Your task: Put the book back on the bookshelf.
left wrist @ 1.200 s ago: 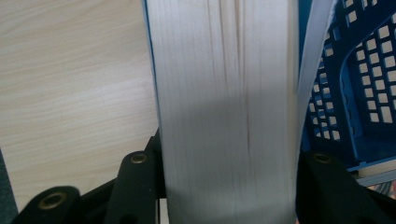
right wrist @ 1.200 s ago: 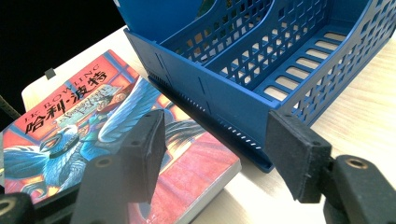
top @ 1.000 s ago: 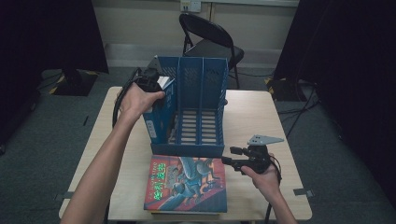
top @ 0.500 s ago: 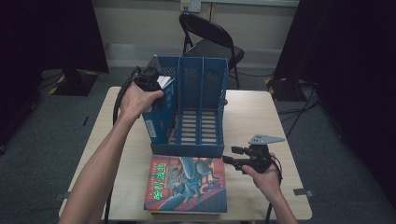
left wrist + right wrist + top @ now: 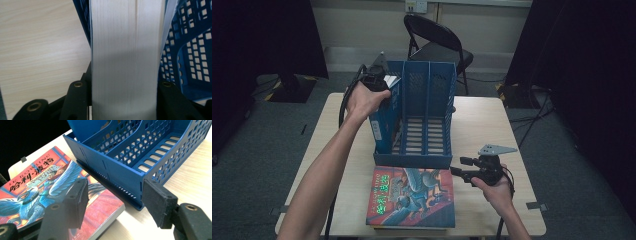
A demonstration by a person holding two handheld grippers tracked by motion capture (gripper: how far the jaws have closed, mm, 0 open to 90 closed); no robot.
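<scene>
Two grippers are at work over a pale wooden table (image 5: pixel 492 125), and the high view gives the layout. The left gripper (image 5: pixel 379 80) is up at the far-left corner of a blue three-slot file rack (image 5: pixel 427 120), pinching a blue-covered book (image 5: pixel 384 120) that stands upright in the leftmost slot. The left forearm stretches long and straight from the near edge, the hand wrapped over the tool and angled down onto the book's top edge, a sensible way to lower a book between the dividers. The right gripper (image 5: pixel 462 172) waits low near the rack's front-right corner, hand resting by the table edge, pointing left towards a stack of colourful paperbacks (image 5: pixel 412 197) lying flat just in front of the rack. A black folding chair (image 5: pixel 437 40) stands beyond the table.

Now the left gripper view: the white page block (image 5: pixel 125 60) runs straight up between the two black jaws, which have just been closing and now press on it from both sides. Blue lattice wall (image 5: pixel 190 50) sits right beside the pages, so the book looks well into its slot.

In the right gripper view the jaws stand spread with nothing between them, framing the rack's front corner (image 5: pixel 135 187) and the top paperback (image 5: pixel 50 185) just beside it. That parked pose suggests it is ready for the next book.
</scene>
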